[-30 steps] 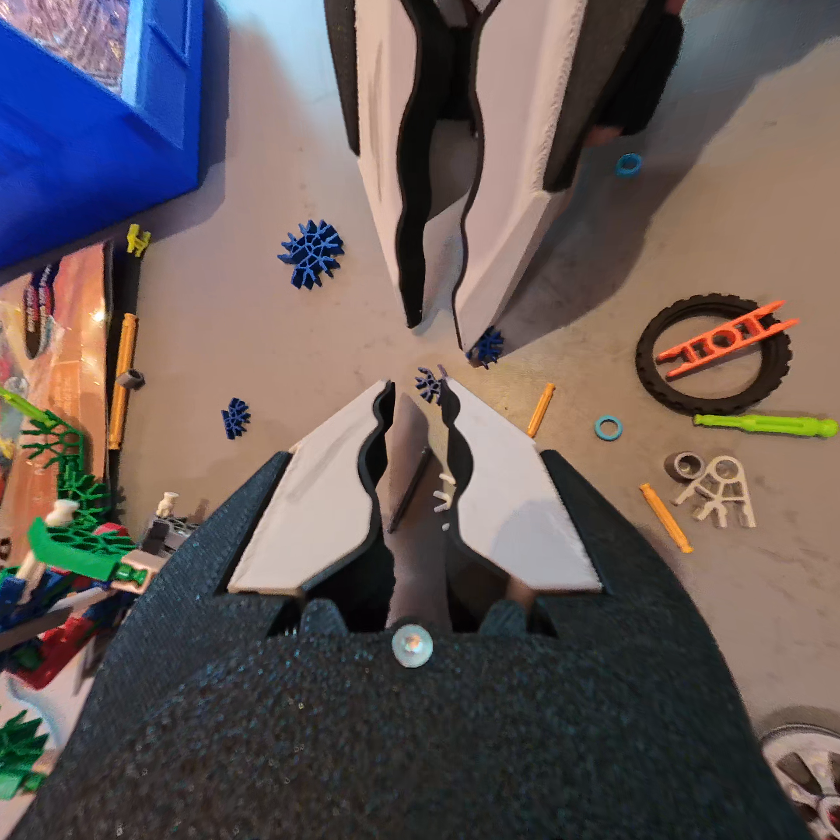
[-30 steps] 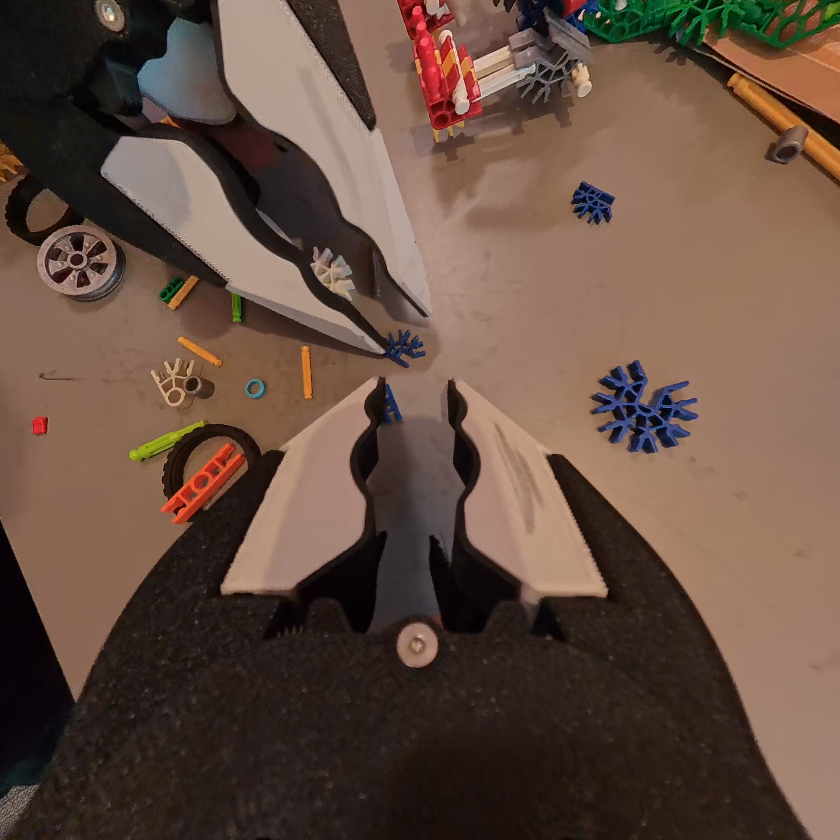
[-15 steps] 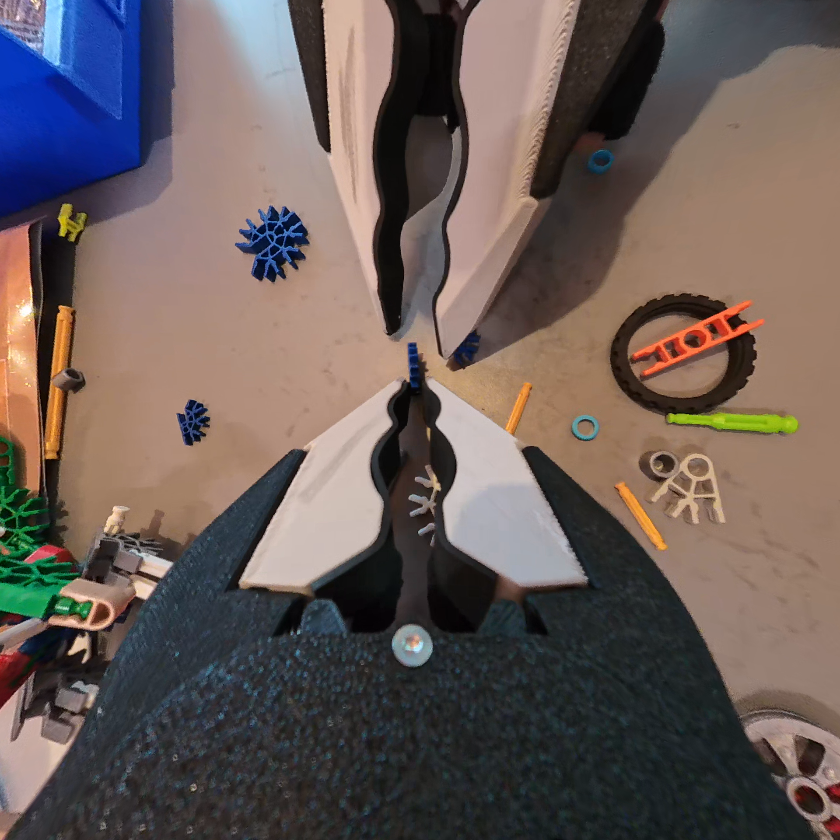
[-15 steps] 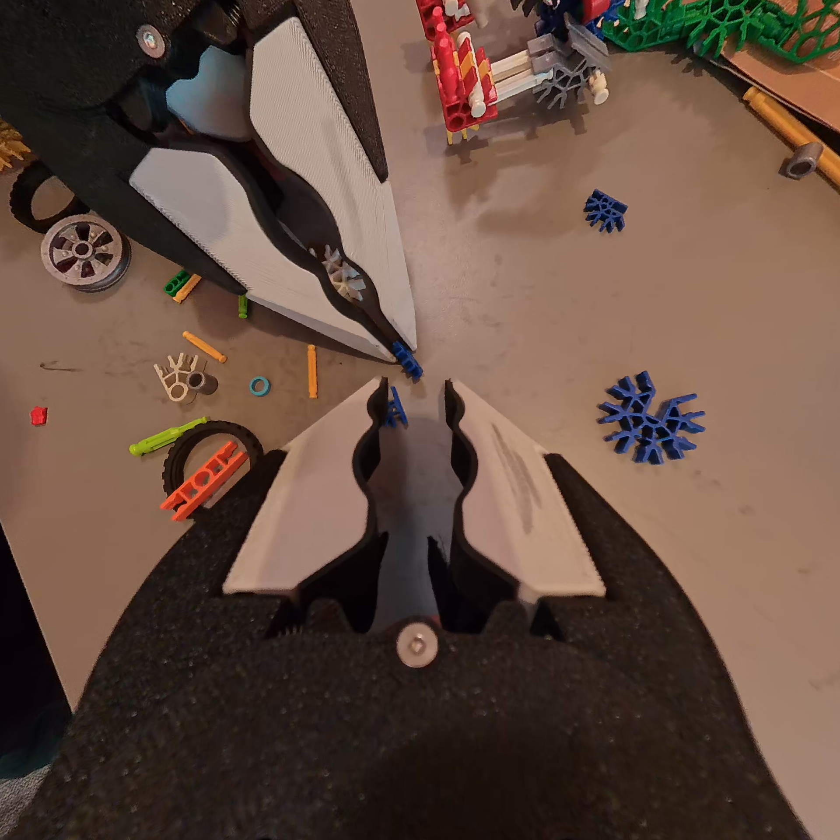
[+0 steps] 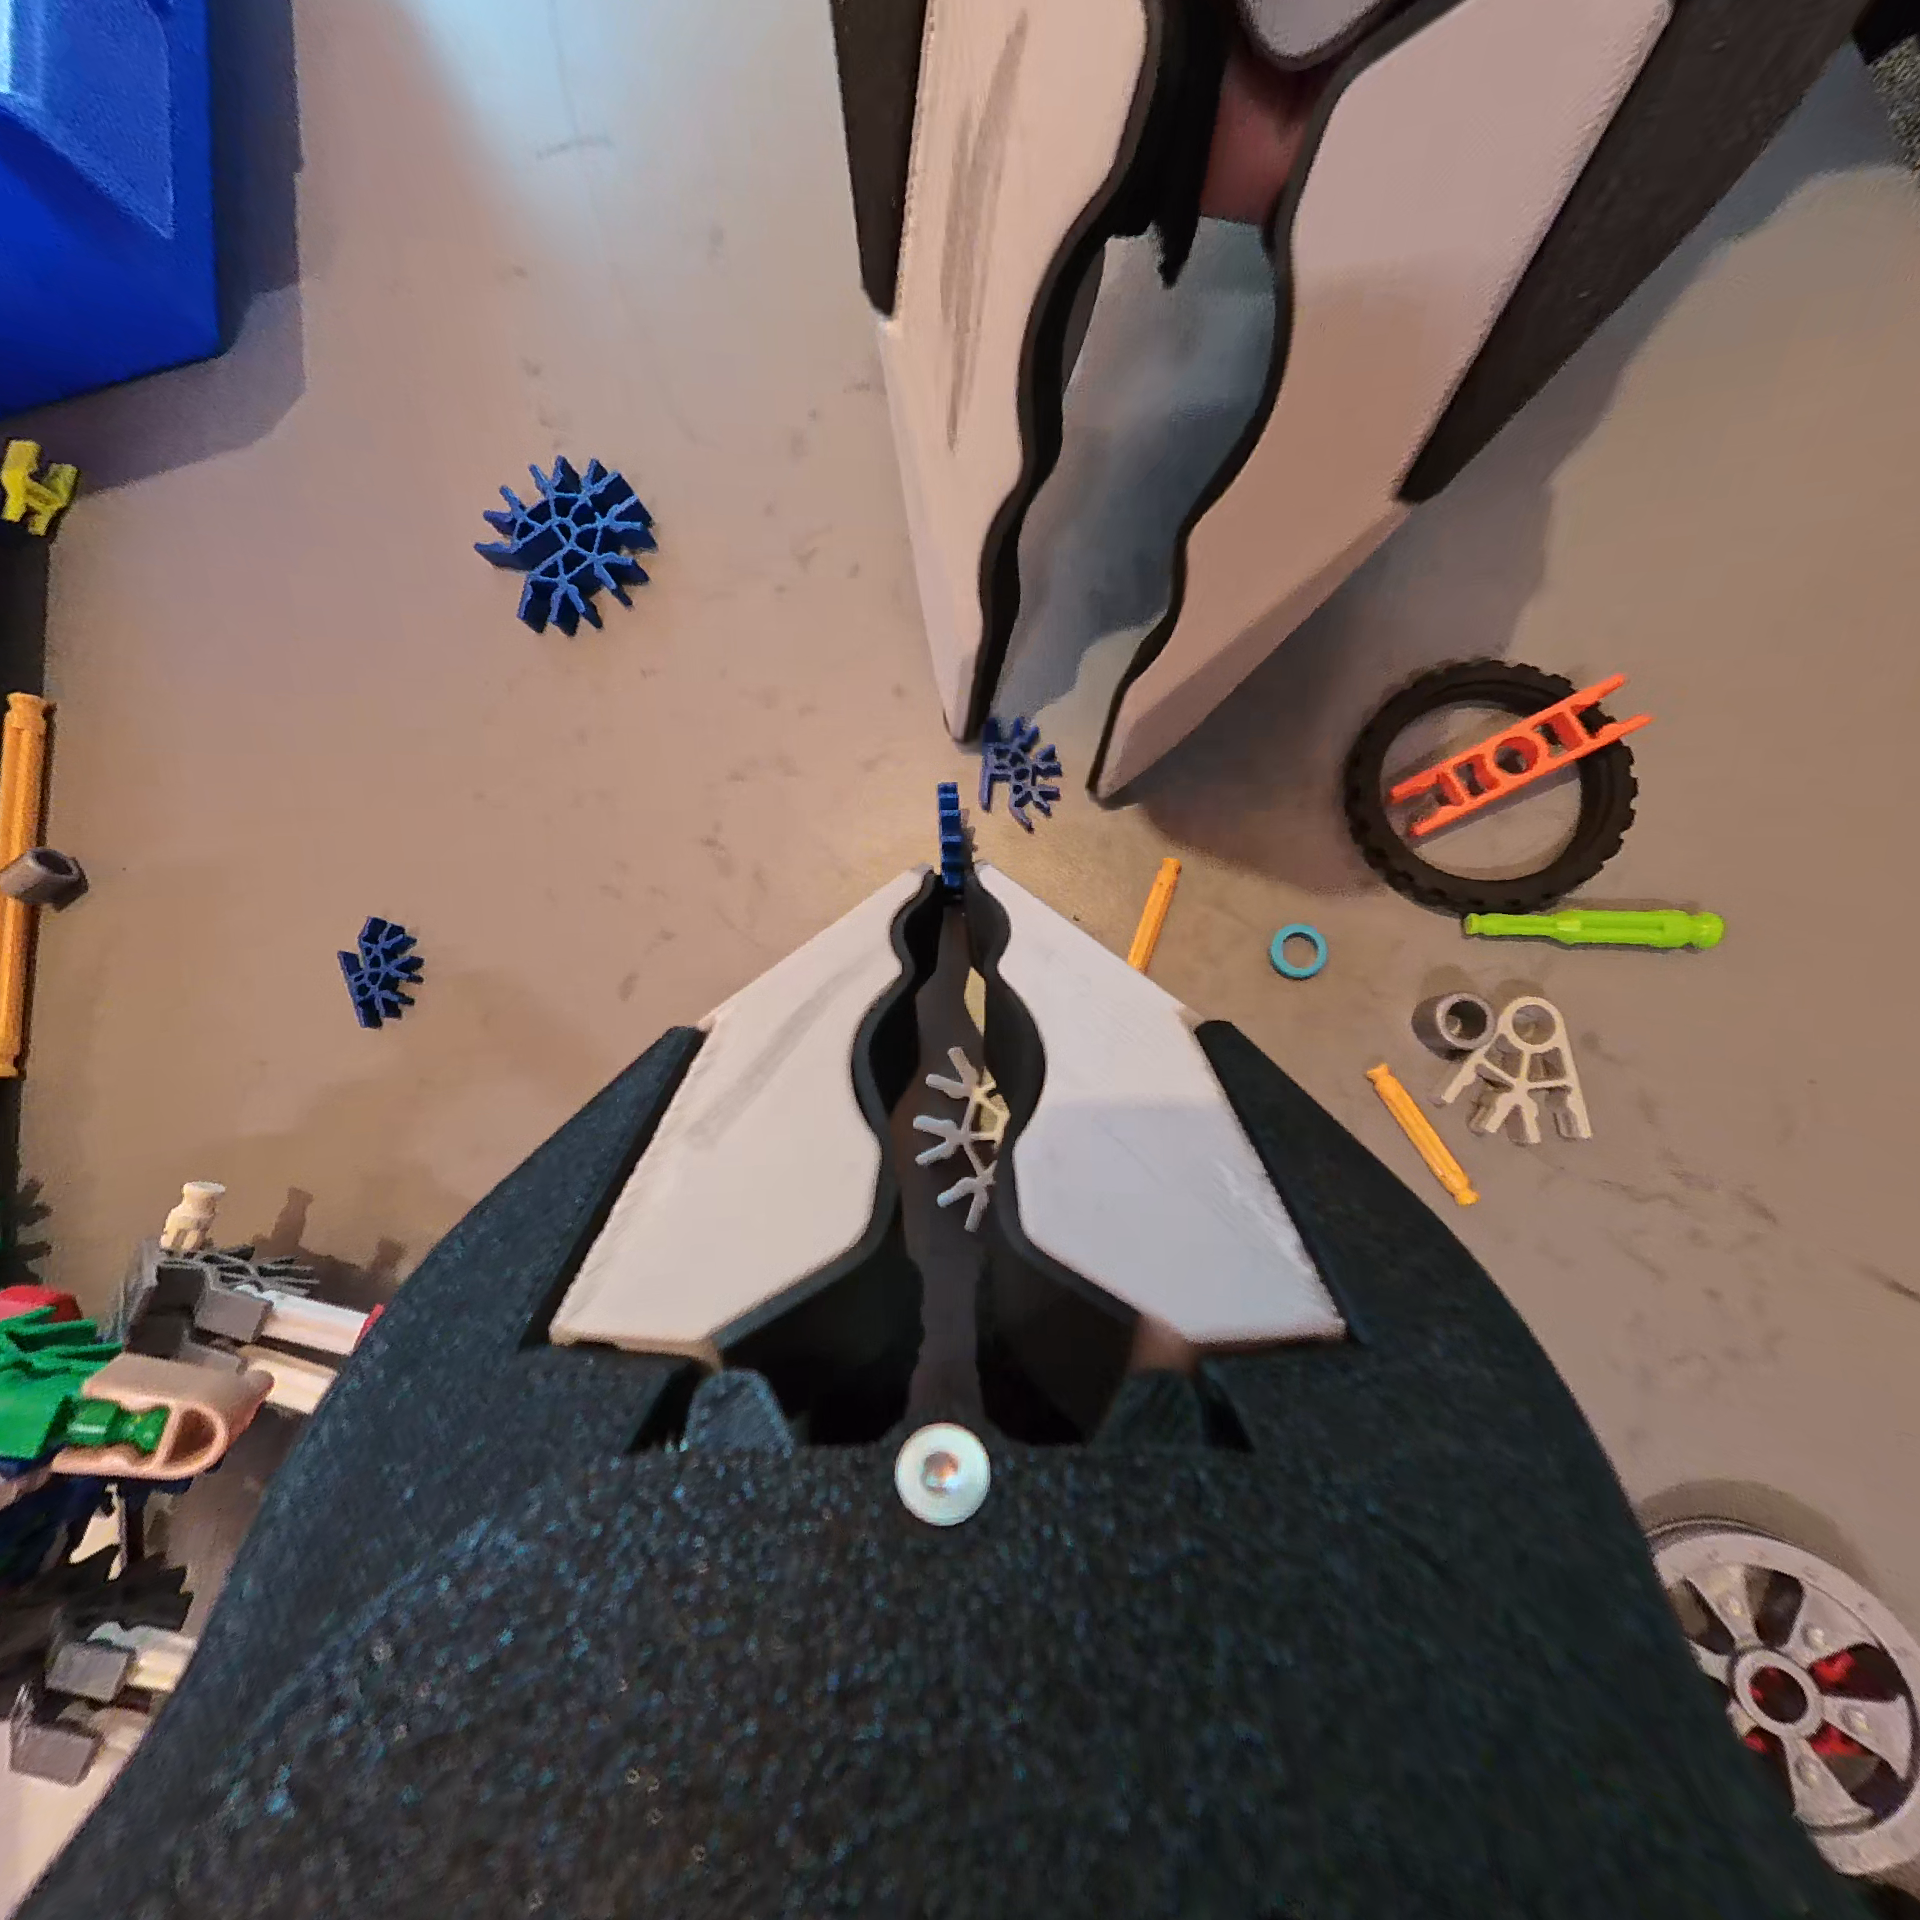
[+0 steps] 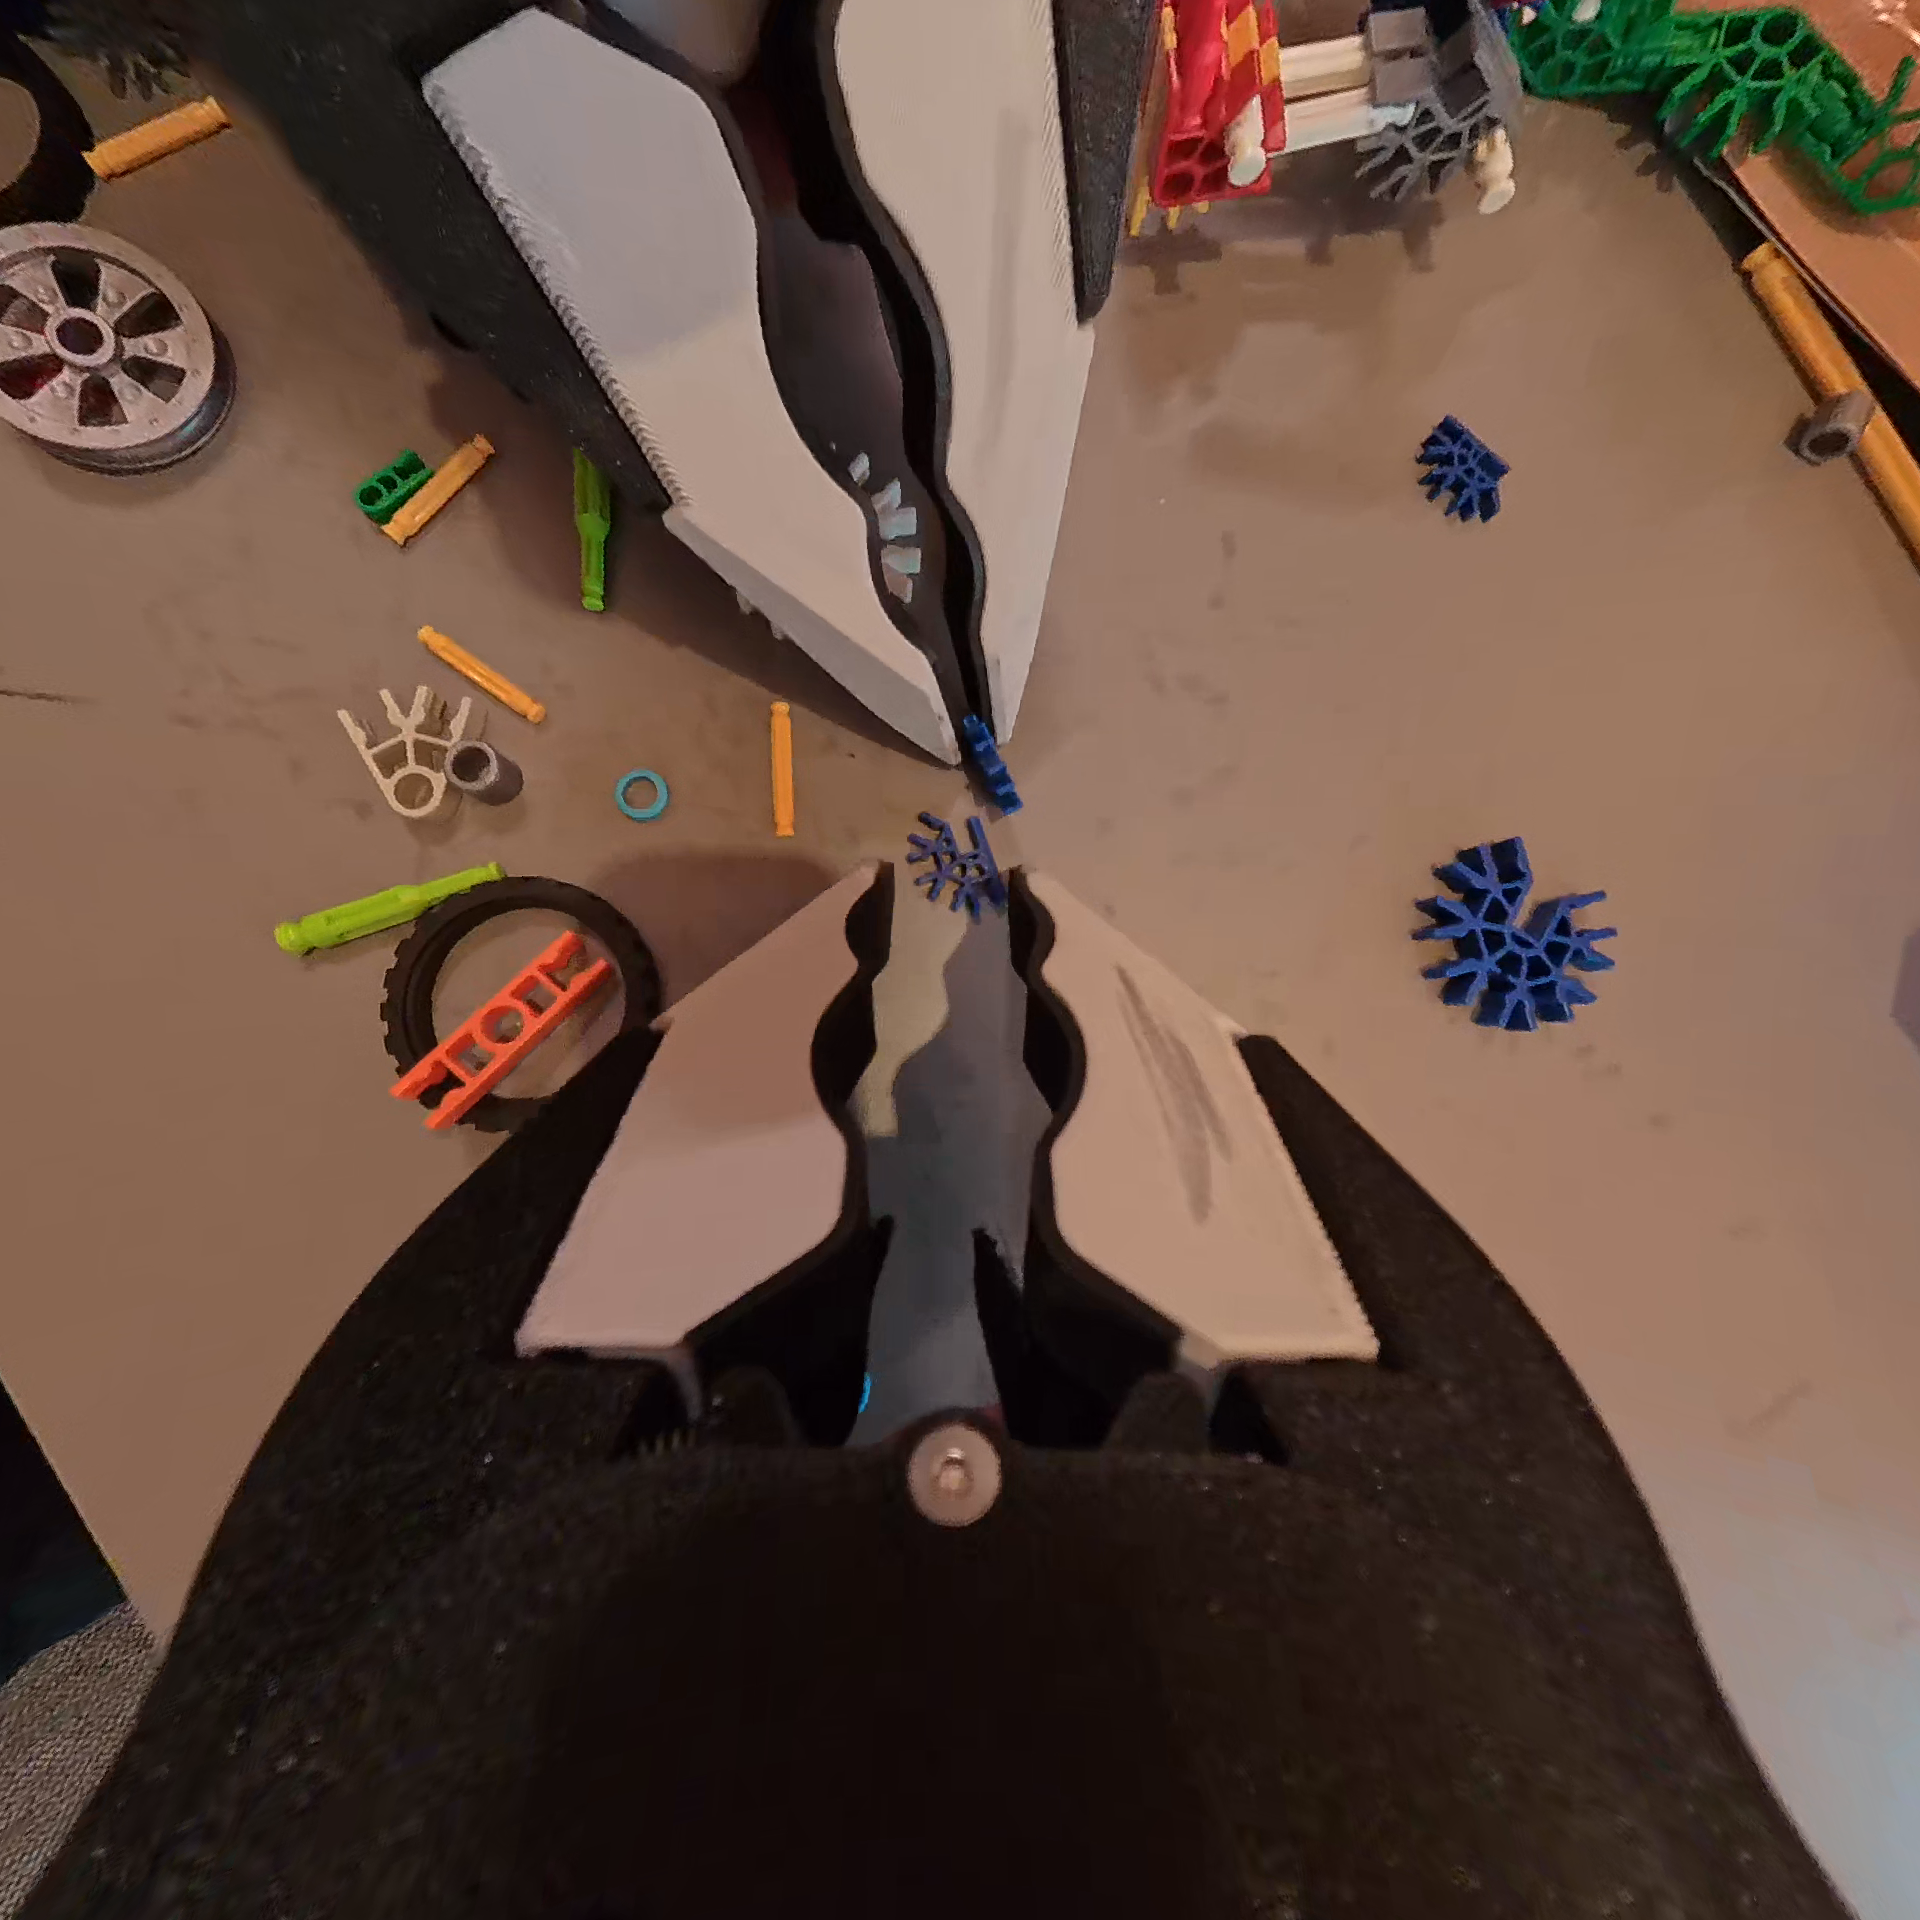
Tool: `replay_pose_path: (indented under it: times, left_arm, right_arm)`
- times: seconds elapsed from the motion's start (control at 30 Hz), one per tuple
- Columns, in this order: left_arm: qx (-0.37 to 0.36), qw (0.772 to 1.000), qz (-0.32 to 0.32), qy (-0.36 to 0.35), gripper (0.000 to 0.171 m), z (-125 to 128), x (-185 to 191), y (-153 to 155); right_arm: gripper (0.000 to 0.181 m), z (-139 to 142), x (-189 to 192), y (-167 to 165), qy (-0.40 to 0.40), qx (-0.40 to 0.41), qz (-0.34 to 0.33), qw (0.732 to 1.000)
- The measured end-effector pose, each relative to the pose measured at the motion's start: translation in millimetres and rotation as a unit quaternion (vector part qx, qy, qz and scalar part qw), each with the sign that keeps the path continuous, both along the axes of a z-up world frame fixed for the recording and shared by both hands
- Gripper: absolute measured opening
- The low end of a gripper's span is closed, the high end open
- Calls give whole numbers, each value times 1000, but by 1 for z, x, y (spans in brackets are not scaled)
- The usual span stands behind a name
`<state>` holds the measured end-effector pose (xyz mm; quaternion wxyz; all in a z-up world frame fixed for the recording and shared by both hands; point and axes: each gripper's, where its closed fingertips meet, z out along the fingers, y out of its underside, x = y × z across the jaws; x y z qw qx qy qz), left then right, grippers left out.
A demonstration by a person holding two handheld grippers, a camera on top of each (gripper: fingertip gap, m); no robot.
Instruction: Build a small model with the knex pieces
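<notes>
Left wrist view shows a grey counter (image 5: pixel 675 790) strewn with toy building pieces: a large blue snowflake connector (image 5: pixel 568 542), a smaller blue connector (image 5: pixel 379 970), a black tyre (image 5: pixel 1491 787) with an orange ladder-like piece (image 5: pixel 1512 767) lying across it, a lime green rod (image 5: pixel 1593 928), a teal ring (image 5: pixel 1298 950), short orange rods, a spoked grey wheel (image 5: pixel 1808 1704) and a blue bin (image 5: pixel 99 197) at the far left. Part-built models crowd the lower left edge. The left gripper (image 5: pixel 954 883) has its fingers together, clamped on a small blue connector (image 5: pixel 950 836) held edge-up at the very tips; a white snowflake connector (image 5: pixel 961 1135) sits farther back in the gap between the fingers. Facing it, the right gripper (image 6: pixel 951 883) has its fingers apart, tips low by the counter, with another blue connector (image 6: pixel 954 864) lying just at the mouth of the tips, nearer the right one. The two blue pieces are close together, whether touching I cannot tell.
</notes>
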<state>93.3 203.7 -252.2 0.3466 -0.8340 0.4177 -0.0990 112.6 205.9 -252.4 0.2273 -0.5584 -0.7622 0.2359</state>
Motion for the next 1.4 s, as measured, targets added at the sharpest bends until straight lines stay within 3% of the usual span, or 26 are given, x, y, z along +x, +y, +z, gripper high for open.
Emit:
replay_pose_path:
  times: [1.0,1.03,1.17,1.4]
  left_arm:
    - [-37,999,-18,-34,1,0,2,-5]
    - [-36,999,-18,-35,1,0,3,-4]
    - [-37,998,-19,-37,1,0,3,-4]
    - [-37,998,-19,-36,1,0,3,-4]
  right_arm:
    - [14,7,-12,0,59,-18,26,998]
    - [4,9,-12,0,65,-19,25,997]
    - [0,9,-12,1,65,-26,26,997]
    - [14,8,-5,3,47,-22,29,998]
